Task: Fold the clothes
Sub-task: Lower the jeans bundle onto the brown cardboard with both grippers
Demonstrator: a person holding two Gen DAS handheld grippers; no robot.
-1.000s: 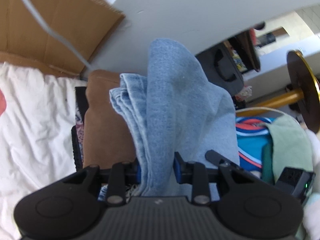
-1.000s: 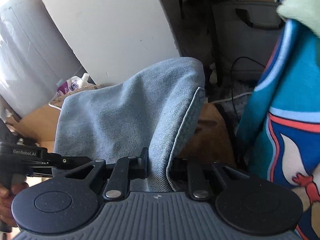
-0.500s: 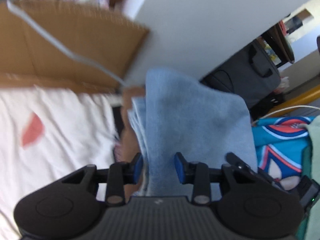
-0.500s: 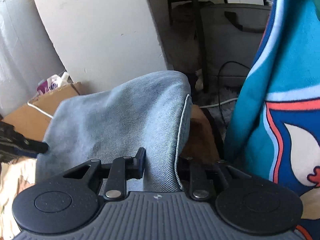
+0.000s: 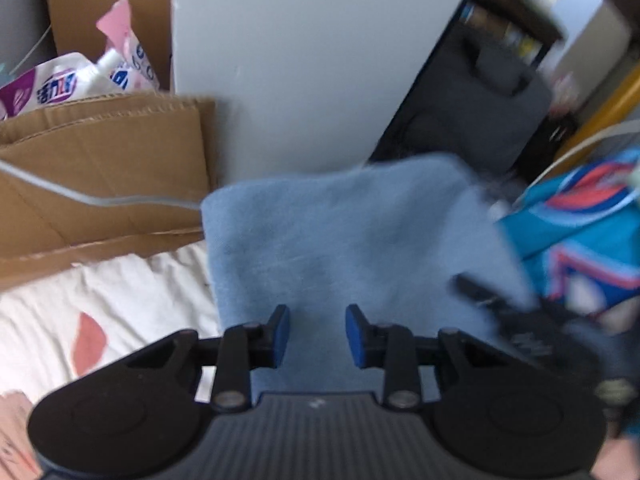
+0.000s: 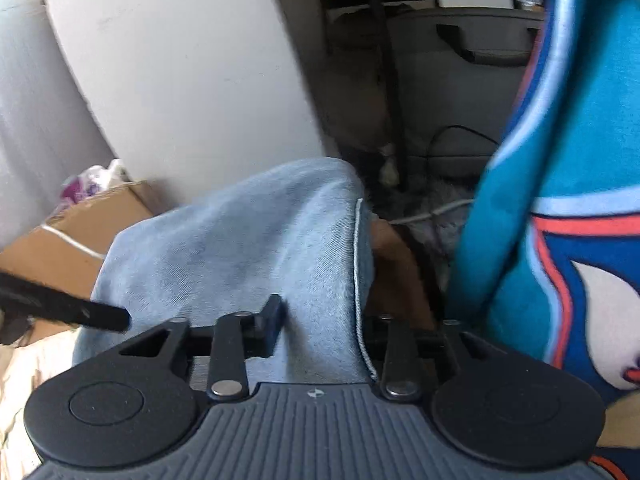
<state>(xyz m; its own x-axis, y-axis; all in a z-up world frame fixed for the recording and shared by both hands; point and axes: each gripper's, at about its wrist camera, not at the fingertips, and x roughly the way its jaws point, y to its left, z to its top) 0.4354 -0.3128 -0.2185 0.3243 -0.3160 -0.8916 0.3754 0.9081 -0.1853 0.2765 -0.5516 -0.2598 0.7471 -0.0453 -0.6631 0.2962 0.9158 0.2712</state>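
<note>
Denim (image 5: 344,240) is spreading out flat and wide in front of the left gripper (image 5: 318,334) now, where a second ago it was bunched up tall and narrow between the blue pads (image 5: 280,334). Those jaws are sitting apart with the cloth passing between them, and I can't tell if they're actually pinching it. Right gripper (image 6: 320,330) is still clamping its fold, stitched edge by the right finger. Brown garment (image 6: 396,276) is peeking out beside it, and more cardboard box (image 5: 100,168) is showing.
</note>
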